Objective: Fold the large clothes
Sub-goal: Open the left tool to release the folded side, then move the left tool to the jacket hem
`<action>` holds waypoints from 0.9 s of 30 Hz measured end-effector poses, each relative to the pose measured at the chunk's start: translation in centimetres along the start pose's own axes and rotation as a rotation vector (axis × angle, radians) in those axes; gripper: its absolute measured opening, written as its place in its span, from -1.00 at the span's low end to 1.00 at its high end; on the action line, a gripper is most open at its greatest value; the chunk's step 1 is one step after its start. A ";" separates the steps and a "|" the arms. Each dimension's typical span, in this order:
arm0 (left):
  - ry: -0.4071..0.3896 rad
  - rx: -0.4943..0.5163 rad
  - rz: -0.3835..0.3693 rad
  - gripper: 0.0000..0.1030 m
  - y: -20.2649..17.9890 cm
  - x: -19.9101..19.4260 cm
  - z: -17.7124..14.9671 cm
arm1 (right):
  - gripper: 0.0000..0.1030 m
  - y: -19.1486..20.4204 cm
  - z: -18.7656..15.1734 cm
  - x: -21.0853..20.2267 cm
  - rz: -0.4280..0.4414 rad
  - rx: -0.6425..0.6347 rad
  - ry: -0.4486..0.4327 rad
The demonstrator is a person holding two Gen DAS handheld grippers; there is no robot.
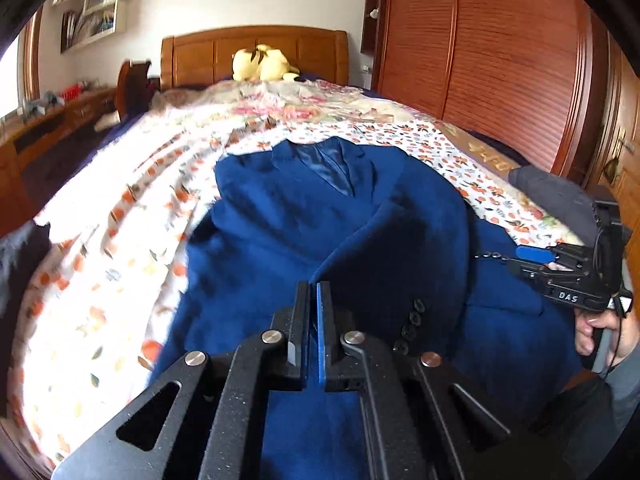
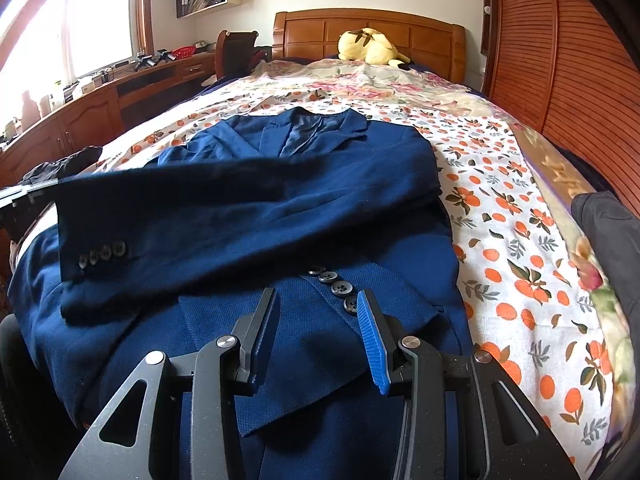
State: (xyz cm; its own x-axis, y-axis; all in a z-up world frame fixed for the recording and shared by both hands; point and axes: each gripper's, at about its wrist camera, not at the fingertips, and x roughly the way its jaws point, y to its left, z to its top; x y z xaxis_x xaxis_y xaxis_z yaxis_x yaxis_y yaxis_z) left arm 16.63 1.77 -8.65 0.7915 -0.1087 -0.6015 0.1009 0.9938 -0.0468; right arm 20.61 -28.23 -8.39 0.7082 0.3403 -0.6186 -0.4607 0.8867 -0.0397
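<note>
on floral bedspread (image 2: pixel 500 216), blue jacket (image 2: pixel 280 208), wooden headboard (image 2: pixel 420 36), slatted wardrobe (image 2: pixel 560 60)

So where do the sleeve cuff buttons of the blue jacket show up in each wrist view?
Left wrist view: the cuff buttons sit low, right of centre, just right of the left gripper.
Right wrist view: the cuff buttons sit at the left, on the sleeve folded across the jacket.
Shared landmark: the yellow plush toy by the headboard.
</note>
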 end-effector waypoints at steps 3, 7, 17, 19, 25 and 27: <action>0.005 0.028 0.021 -0.93 -0.1 -0.1 0.2 | -0.19 0.1 0.0 0.0 0.002 -0.002 0.000; 0.006 0.032 0.060 -0.56 0.5 -0.4 -0.1 | -0.19 0.0 0.0 0.1 0.003 0.000 0.001; -0.027 0.000 0.089 0.58 2.3 -1.7 -1.2 | -0.19 0.2 -0.1 0.8 0.001 -0.004 0.022; -0.030 -0.008 0.090 0.58 2.8 -2.0 -1.5 | -0.19 0.3 -0.1 1.2 -0.003 -0.008 0.031; -0.028 -0.028 0.104 0.58 4.3 -2.4 -2.7 | -0.17 0.8 -0.1 2.0 -0.018 -0.023 0.047; -0.022 -0.036 0.109 0.58 4.8 -2.4 -3.2 | -0.14 0.9 -0.1 2.3 -0.019 -0.025 0.049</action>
State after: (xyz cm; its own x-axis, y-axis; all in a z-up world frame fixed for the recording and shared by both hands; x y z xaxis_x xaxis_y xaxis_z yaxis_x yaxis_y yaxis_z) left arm 13.28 6.92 -9.92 0.8097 -0.0003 -0.5868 -0.0078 0.9999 -0.0113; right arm 21.76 -26.72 -9.91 0.6900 0.3073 -0.6553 -0.4614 0.8843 -0.0711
